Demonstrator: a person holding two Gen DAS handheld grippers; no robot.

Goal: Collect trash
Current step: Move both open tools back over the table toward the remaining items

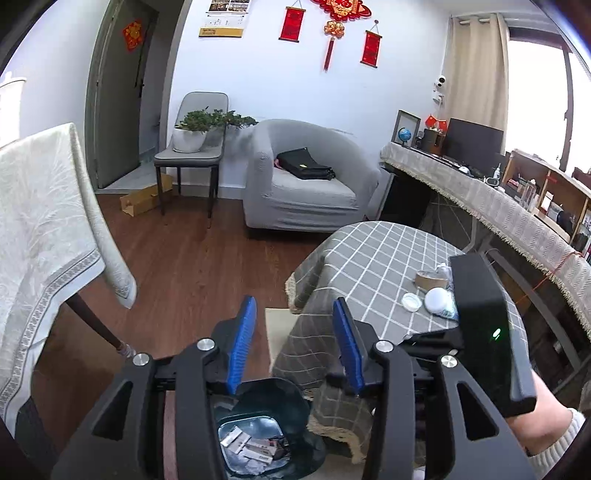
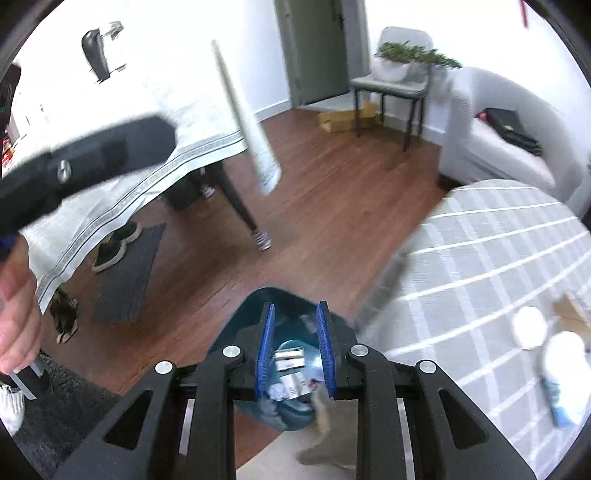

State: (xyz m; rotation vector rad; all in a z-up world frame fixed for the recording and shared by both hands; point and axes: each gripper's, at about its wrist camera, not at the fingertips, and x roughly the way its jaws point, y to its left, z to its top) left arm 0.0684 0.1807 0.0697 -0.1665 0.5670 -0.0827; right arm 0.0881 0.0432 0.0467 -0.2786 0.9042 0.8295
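Some trash binned, more waiting on the desk

Our left gripper (image 1: 293, 345) and right gripper (image 2: 295, 350) hover over the bin (image 1: 291, 402), jaws apart and empty; lids (image 1: 412, 302) remain at two o'clock.

A sitting room lay ahead of me, past the floor of dark wood boards (image 1: 192, 258).

Far off, a grey armchair (image 1: 306, 184) stood against the white wall with a black bag (image 1: 304, 168) lying on its seat. To its left was a grey chair (image 1: 192, 151) bearing a potted plant (image 1: 190, 133), with a flat cardboard box (image 1: 146, 199) on the floor beside its legs and a dark green door (image 1: 118, 103) further left. Red hangings (image 1: 332, 22) were on the wall above. Far right, a monitor (image 1: 472, 144) and a small globe (image 1: 404, 133) sat on a long cloth-covered desk (image 1: 480, 192). Near left hung a pale patterned tablecloth (image 1: 40, 221).
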